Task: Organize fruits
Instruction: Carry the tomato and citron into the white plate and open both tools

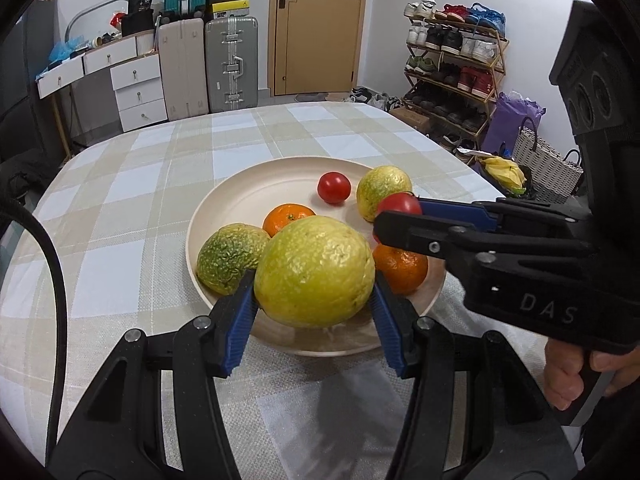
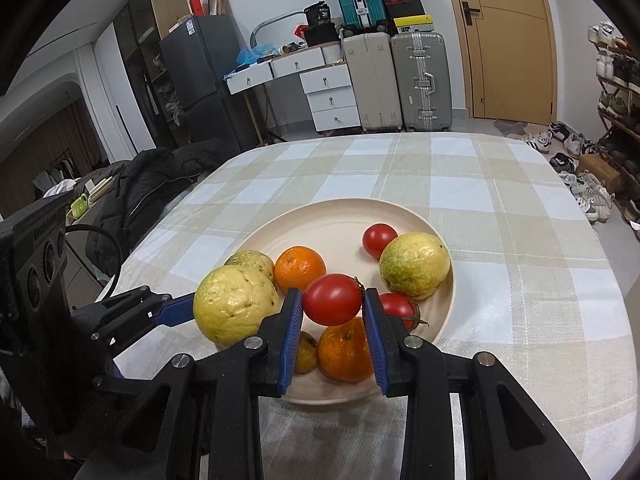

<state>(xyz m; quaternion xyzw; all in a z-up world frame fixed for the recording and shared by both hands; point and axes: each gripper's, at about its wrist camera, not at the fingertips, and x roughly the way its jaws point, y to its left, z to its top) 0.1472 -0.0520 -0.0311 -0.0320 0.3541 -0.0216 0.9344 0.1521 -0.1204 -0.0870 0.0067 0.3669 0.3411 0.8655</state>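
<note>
Left wrist view: left gripper (image 1: pixel 314 304) clamps one large yellow citrus (image 1: pixel 315 271) at the plate's (image 1: pixel 224 216) 6 o'clock edge. Right wrist view: right gripper (image 2: pixel 333 312) clamps one tomato (image 2: pixel 332 299). Plate count: two tomatoes, two oranges, two or three citrus.

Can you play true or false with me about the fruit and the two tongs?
1. The left tongs hold a big yellow fruit. True.
2. The right tongs are empty. False: they grip a red tomato.
3. The fruit sits on a blue plate. False: the plate is cream.
4. An orange lies on the plate. True.
5. The tablecloth is checked. True.
</note>
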